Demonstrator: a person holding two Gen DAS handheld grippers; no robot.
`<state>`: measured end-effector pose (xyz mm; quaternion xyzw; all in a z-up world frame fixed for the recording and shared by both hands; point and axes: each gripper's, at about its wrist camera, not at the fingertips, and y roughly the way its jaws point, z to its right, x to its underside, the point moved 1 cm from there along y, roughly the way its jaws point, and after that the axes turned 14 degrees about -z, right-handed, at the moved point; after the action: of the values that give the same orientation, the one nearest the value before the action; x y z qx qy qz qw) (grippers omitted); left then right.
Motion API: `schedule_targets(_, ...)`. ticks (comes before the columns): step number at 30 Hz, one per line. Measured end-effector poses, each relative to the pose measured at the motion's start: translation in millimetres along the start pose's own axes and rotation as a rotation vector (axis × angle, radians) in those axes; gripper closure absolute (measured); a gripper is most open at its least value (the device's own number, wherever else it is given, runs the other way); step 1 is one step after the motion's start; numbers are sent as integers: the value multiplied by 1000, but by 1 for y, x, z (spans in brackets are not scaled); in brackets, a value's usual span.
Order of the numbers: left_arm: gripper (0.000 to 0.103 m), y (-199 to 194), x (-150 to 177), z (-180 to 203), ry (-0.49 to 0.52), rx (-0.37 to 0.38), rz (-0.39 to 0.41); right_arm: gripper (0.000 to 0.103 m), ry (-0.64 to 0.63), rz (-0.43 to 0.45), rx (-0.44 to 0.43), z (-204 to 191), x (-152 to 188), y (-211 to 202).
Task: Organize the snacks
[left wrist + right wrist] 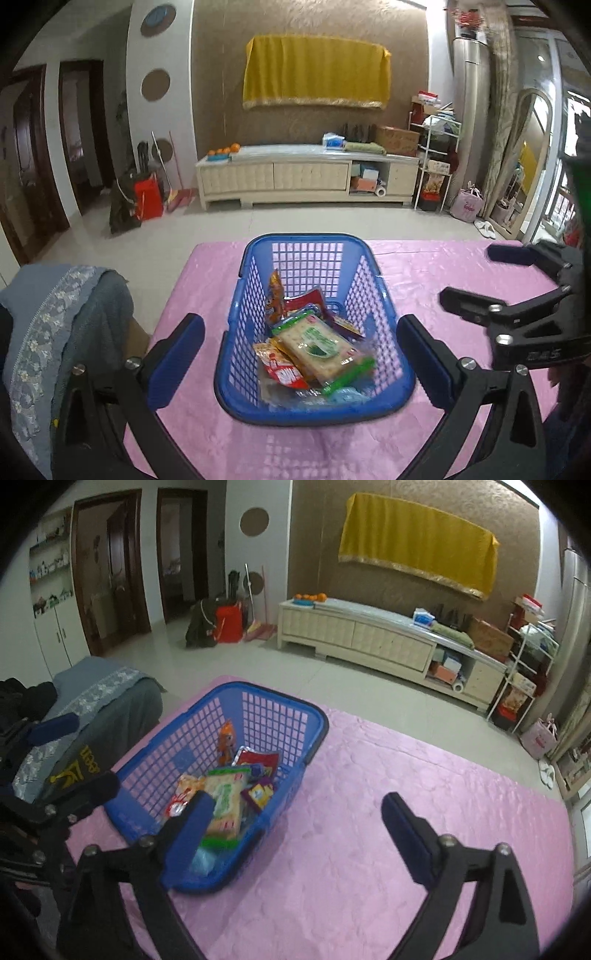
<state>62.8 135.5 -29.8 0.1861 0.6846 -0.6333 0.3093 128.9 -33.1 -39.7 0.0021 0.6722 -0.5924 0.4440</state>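
A blue plastic lattice basket (314, 332) stands on a table covered with a pink embossed cloth (443, 295), close to the table's left edge and reaching toward its far edge. All visible snacks lie inside the basket. A cracker packet with green ends (321, 347) rests on top of the pile, slanted across the basket floor. Beneath it at the left lies a red-and-white snack packet (282, 371). An orange packet (275, 297) stands upright against the left lattice wall. A dark red packet (306, 299) leans behind the crackers. A pale blue wrapper (345, 397) sits at the near wall. In the right wrist view a small purple-and-yellow packet (260, 794) lies at the basket's right wall.

Left gripper (301, 354): jaws spread wide, empty, held above the near end of the basket with one blue pad showing on each side of it; contact with the basket not observed.

Right gripper (295, 827): jaws spread wide, empty, over the cloth to the right of the basket; its left finger overlaps the basket's near corner in view.

A chair draped in grey-blue floral fabric (62, 332) stands beside the table's left edge. A cream TV cabinet (306, 177) stands against the far wall under a yellow cloth cover (314, 70).
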Motion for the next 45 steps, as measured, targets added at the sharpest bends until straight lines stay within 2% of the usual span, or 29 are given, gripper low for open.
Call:
schedule_targets(4,0,-27,17,14,-18,25,40,0,38,60,36,6,24,-35)
schedule_targets(10,0,-68,41,20,-115,61,85,0,92,113,45,12,58,-80)
schedule_targets(14,0,-88,50,28,-101,42,108,0,129,141,55,13,75,-106)
schedule_targets(22,0,-138,63,49,-49,54,168,0,212,164,20,13,103,-137)
schedule_targets(25,0,-150,69,52,-44,76,181,0,218,190,35,9,110,-151)
schedule_targets(29,0,-159,71,54,-35,84,196,0,212,218,46,2,118,-163)
schedule_targets(45,0,-171,82,63,-3,58,202,0,207,227,21,-8,133,-170)
